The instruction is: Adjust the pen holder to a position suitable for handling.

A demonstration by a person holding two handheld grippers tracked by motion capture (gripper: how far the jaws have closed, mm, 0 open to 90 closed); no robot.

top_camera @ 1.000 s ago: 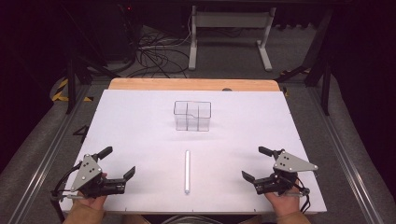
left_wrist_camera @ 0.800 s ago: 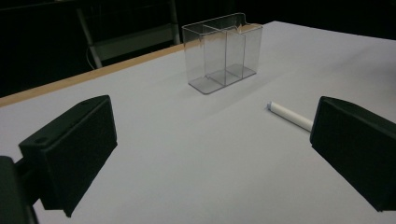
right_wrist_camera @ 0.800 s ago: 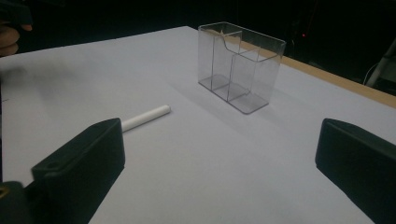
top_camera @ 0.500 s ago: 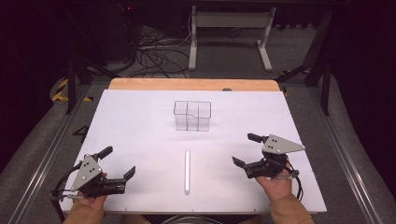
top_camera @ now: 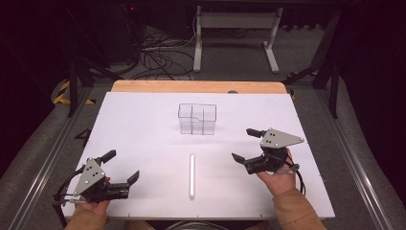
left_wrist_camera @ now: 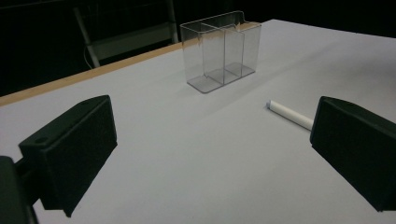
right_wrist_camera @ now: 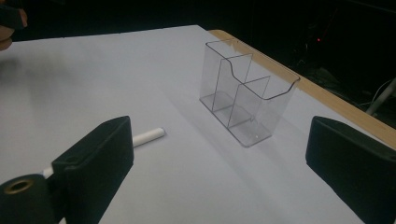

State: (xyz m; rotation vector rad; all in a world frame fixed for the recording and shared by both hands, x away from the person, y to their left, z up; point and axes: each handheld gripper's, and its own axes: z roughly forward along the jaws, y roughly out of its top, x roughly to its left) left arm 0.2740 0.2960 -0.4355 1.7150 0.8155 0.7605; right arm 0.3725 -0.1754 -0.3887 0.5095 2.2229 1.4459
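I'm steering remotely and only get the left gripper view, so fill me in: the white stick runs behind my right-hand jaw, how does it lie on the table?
Observer: The white stick lies flat, lengthwise away from the person, midway between the two grippers.
Operator: Where is the right gripper?
Observer: The right gripper is open, above the white sheet, right of the stick.
Operator: Anything in the clear organizer?
Observer: The right gripper view looks into the clear organizer: its compartments are empty.
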